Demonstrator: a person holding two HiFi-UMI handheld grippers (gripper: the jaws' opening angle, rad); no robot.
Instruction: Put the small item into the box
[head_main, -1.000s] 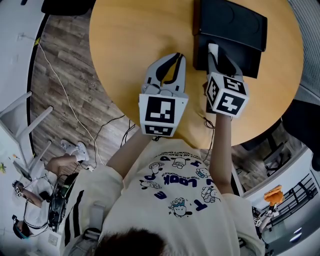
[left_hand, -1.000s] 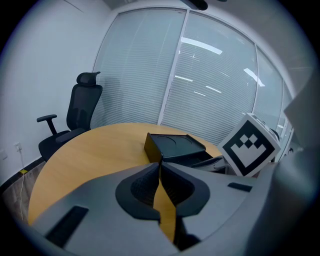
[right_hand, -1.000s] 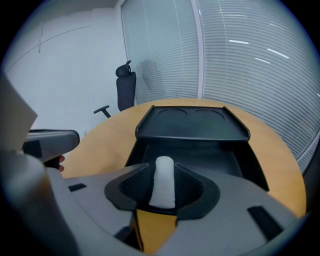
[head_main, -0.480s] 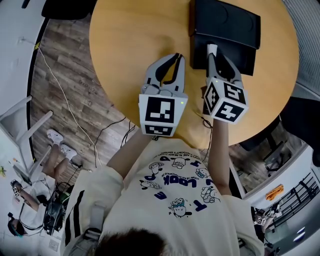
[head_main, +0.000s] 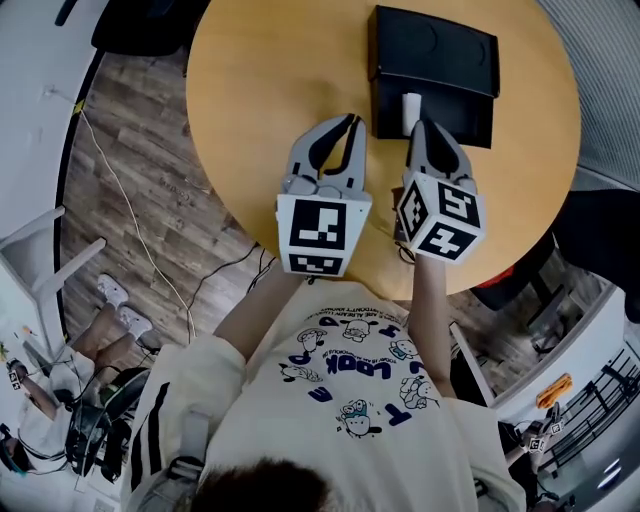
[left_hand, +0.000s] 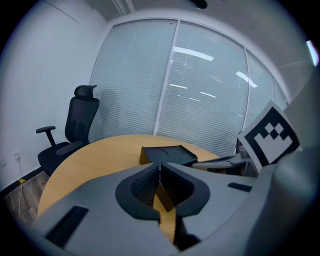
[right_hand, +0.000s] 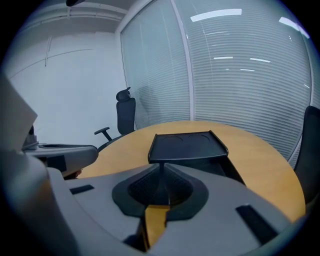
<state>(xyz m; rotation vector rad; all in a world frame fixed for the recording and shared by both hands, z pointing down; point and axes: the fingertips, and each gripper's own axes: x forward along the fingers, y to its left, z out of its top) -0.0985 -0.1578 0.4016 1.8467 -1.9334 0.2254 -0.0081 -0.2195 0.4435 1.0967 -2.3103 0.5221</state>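
Observation:
A black box stands open on the round wooden table, its lid laid back on the far side. A small white item lies inside it. My right gripper is shut and empty, its tips at the box's near edge just behind the item. In the right gripper view the right gripper points at the lid, and the item is hidden. My left gripper is shut and empty over bare table left of the box. Its closed tips face the box.
The table's near edge runs under both grippers. A black office chair stands at the far side of the table, before a glass wall with blinds. Cables trail over the wooden floor at the left.
The right gripper's jaws have closed with nothing in them, and it has drawn back a little toward the person. The white item stays in the box. The left gripper has not moved.

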